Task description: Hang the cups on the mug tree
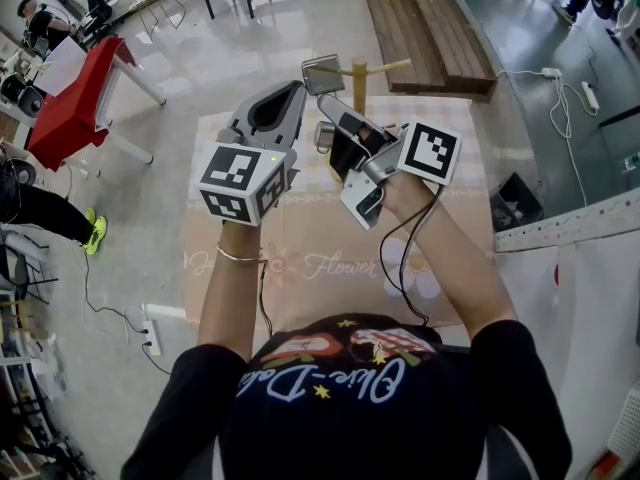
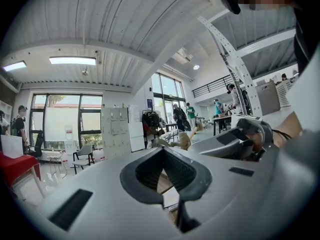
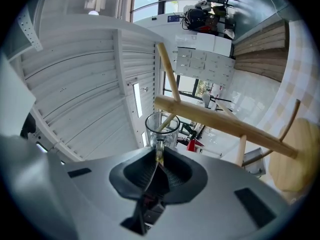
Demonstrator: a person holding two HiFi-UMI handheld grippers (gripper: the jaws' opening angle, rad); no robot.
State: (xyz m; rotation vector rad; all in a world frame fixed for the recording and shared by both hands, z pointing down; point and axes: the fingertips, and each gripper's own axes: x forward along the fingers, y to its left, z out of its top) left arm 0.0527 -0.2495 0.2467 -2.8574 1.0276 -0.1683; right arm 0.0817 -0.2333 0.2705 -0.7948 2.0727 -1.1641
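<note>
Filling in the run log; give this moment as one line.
right gripper: holds cup at tree | left gripper: shut, empty

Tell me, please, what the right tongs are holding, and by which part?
The right tongs grip a clear glass cup, apparently by its handle.

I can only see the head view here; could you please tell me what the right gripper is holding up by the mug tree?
Observer: The right gripper is closed on the handle of a clear glass cup.
Operator: Thank you. Is the cup hanging on a peg yet?
Observer: Apparently not: the handle sits in the jaws. One thin peg of the mug tree shows through the glass. I cannot tell whether it is inside the cup or behind it.
Operator: And the left gripper, please?
Observer: The left gripper has its jaws together, with nothing between them.
</note>
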